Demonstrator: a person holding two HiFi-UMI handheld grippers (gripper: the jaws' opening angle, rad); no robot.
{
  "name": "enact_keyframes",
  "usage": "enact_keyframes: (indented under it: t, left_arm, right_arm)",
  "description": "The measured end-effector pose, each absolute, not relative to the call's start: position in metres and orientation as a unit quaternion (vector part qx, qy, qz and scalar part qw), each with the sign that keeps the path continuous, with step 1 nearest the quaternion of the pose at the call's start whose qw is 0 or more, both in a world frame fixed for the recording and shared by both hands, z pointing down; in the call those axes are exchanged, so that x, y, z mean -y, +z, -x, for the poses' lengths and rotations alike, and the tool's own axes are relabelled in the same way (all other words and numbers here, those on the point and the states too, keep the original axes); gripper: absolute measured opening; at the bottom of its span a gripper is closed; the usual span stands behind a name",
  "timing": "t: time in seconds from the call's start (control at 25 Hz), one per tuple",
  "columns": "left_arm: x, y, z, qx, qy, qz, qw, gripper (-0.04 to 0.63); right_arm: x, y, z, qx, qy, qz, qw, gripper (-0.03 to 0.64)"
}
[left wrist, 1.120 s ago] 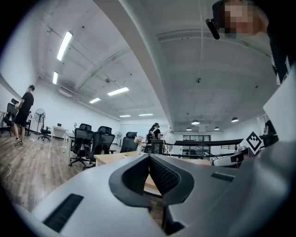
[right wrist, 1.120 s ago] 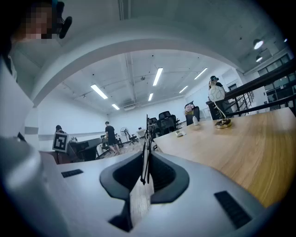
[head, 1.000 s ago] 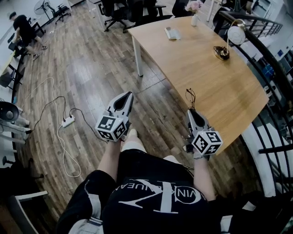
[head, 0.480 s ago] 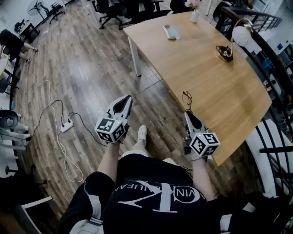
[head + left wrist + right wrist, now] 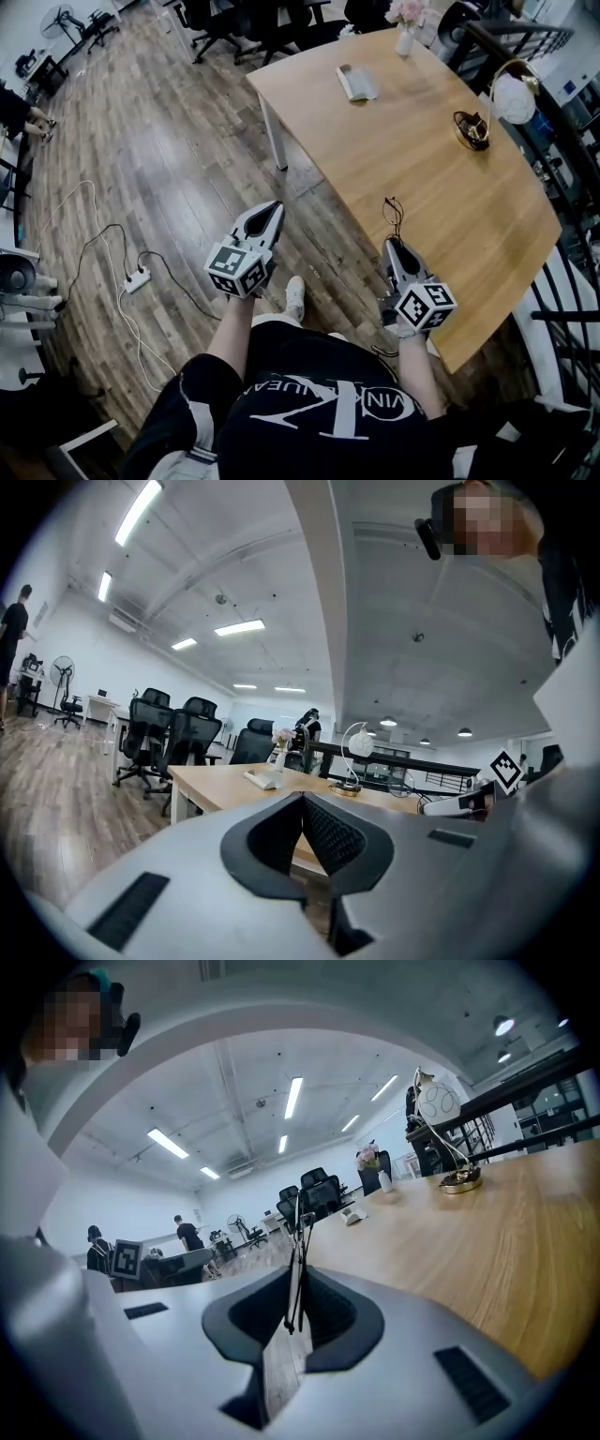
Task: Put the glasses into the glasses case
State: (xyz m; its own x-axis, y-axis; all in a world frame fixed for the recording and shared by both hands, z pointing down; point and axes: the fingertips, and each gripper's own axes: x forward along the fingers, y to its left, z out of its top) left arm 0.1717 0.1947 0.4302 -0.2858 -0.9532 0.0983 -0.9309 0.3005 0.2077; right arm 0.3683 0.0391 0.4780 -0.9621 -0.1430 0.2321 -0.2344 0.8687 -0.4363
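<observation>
My right gripper [image 5: 393, 247] is shut on a thin dark pair of glasses [image 5: 392, 212], which stick out past the fingertips over the near edge of the wooden table [image 5: 441, 187]. In the right gripper view the glasses [image 5: 298, 1241] stand on edge, folded, between the closed jaws. A grey glasses case [image 5: 356, 82] lies far off on the table; it shows small in the left gripper view [image 5: 265, 778] and the right gripper view [image 5: 354, 1216]. My left gripper [image 5: 274, 210] hangs over the floor left of the table, shut and holding nothing [image 5: 302, 801].
A globe lamp [image 5: 513, 94] on a brass base [image 5: 472, 129] and a vase of flowers [image 5: 406, 26] stand at the table's far side. Black railing [image 5: 562, 281] runs on the right. Office chairs [image 5: 234, 14] stand behind. A power strip with cables [image 5: 138, 278] lies on the floor.
Both grippers have moved forward together toward the table, and the person has stepped closer. The right gripper has kept its grip on the glasses.
</observation>
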Motion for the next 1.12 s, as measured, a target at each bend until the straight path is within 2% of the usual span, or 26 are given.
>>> enact_keyframes:
  t: [0.36, 0.72, 1.12]
  left_arm:
    - [-0.165, 0.432, -0.104, 0.787, -0.048, -0.607, 0.097, 0.015]
    - [-0.141, 0.444, -0.061, 0.764, -0.049, -0.635, 0.106, 0.015]
    - [-0.142, 0.438, -0.027, 0.766, -0.050, -0.634, 0.094, 0.015]
  right_arm:
    - [-0.023, 0.477, -0.304, 0.958, 0.244, -0.113, 0.099, 0.053]
    - [-0.009, 0.490, -0.265, 0.951, 0.253, -0.142, 0.110, 0.054]
    - [-0.004, 0.480, -0.223, 0.951, 0.258, -0.141, 0.092, 0.054]
